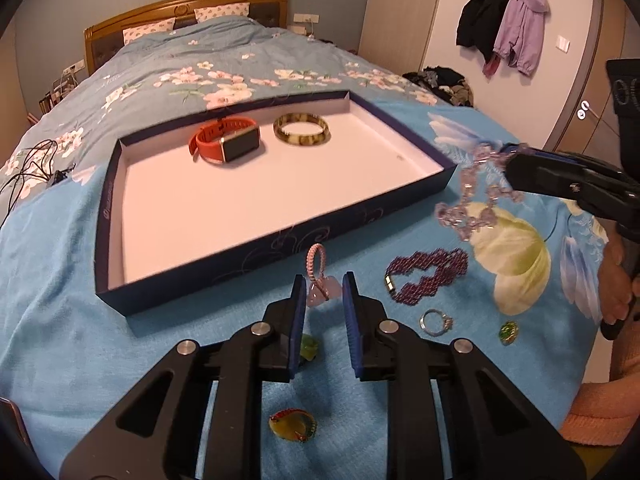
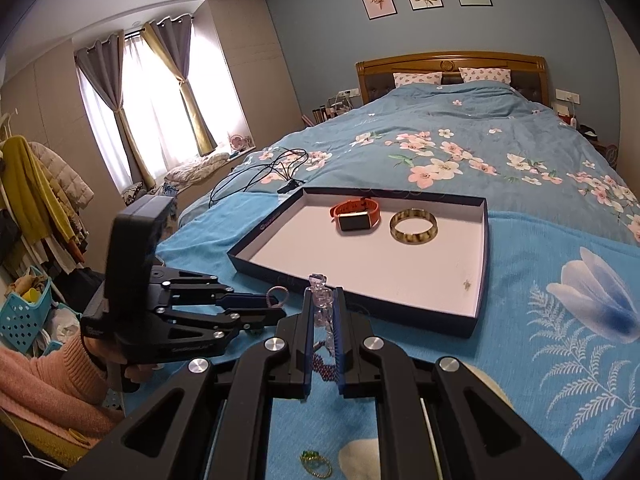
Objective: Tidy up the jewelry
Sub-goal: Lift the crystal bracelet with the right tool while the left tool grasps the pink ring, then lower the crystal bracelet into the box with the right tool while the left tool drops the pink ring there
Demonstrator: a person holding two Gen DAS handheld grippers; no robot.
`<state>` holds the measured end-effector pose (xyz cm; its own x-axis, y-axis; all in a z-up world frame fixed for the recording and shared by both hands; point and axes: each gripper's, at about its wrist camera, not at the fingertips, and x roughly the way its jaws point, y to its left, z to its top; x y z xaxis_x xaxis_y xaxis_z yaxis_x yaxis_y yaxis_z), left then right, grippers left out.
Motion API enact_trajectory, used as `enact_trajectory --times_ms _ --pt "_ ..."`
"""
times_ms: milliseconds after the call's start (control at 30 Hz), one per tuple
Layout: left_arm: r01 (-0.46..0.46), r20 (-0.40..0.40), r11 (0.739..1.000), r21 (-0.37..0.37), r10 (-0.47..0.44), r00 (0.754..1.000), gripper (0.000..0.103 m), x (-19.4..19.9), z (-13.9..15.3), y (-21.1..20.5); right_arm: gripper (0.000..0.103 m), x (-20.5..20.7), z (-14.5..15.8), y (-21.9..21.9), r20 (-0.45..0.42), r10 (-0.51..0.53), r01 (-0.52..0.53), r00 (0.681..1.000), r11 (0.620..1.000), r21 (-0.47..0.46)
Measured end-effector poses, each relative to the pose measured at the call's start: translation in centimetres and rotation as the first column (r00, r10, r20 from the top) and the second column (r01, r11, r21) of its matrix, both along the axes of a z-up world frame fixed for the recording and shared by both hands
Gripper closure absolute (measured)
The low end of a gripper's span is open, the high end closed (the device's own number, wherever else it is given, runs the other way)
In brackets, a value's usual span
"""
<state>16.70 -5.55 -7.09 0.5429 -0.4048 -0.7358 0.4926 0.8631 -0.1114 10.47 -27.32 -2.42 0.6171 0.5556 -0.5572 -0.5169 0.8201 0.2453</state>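
Now right claw [image 2: 323, 312] gripping crystal necklace [image 1: 476, 196], dangling downward

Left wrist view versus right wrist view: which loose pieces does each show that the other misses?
Only the left wrist view shows the silver ring, the yellow pendant and the whole purple beaded bracelet. Only the right wrist view shows the clear bead chain pinched inside the right gripper. Both show the tray, orange watch, bangle and pink braided charm by the open left gripper.

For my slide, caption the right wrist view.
Right gripper lifts a clear lilac bead necklace toward the shallow navy box.
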Motion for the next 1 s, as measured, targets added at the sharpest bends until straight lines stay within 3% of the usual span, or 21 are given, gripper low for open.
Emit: enact_trajectory --times_ms 367,1000 --pt "-0.013 0.065 0.999 -0.03 0.015 0.998 0.084 0.5 2.9 0.8 0.096 2.1 1.6 0.1 0.047 -0.021 0.022 0.999 1.0 -0.007" --pt "-0.057 0.069 0.998 -0.009 0.057 0.996 0.084 4.5 3.3 1.4 0.096 8.0 0.6 1.5 0.009 -0.053 0.053 0.999 0.998 -0.024"
